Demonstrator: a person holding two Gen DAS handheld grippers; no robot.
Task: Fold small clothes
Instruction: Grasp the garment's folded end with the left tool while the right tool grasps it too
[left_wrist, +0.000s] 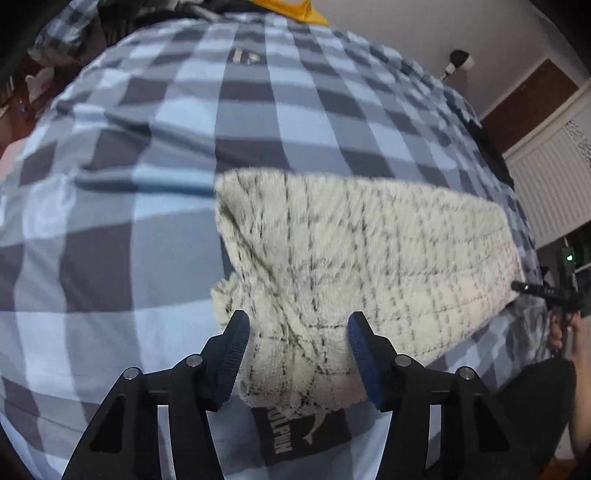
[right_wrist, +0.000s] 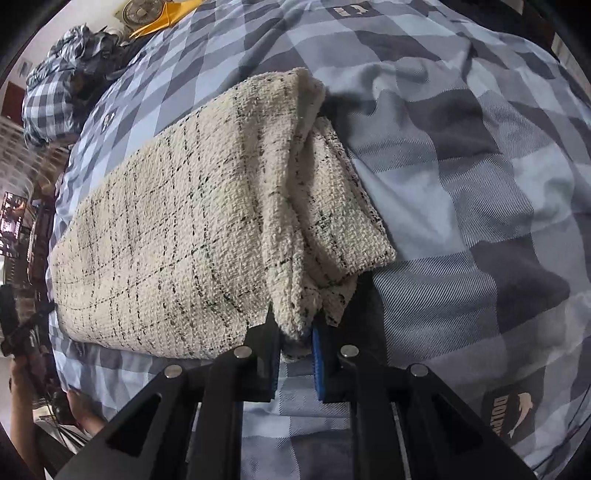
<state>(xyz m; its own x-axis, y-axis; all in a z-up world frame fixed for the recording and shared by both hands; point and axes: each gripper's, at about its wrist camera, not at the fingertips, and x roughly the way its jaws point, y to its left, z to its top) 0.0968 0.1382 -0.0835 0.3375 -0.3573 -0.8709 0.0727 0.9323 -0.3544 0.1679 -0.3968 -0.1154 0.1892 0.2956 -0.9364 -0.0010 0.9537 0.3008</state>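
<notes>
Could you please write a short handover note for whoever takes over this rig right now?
Left tool: open, fingers either side of the cream checked garment's near end, pads not pressing.
Right tool: shut on a bunched corner of the same garment at its other end.
The garment lies lengthwise on the blue-grey checked bedcover, already doubled over, with layers showing at the right tool's end.
Left to do: get a grip with the left tool, then probably fold it across once more and smooth it flat.
</notes>
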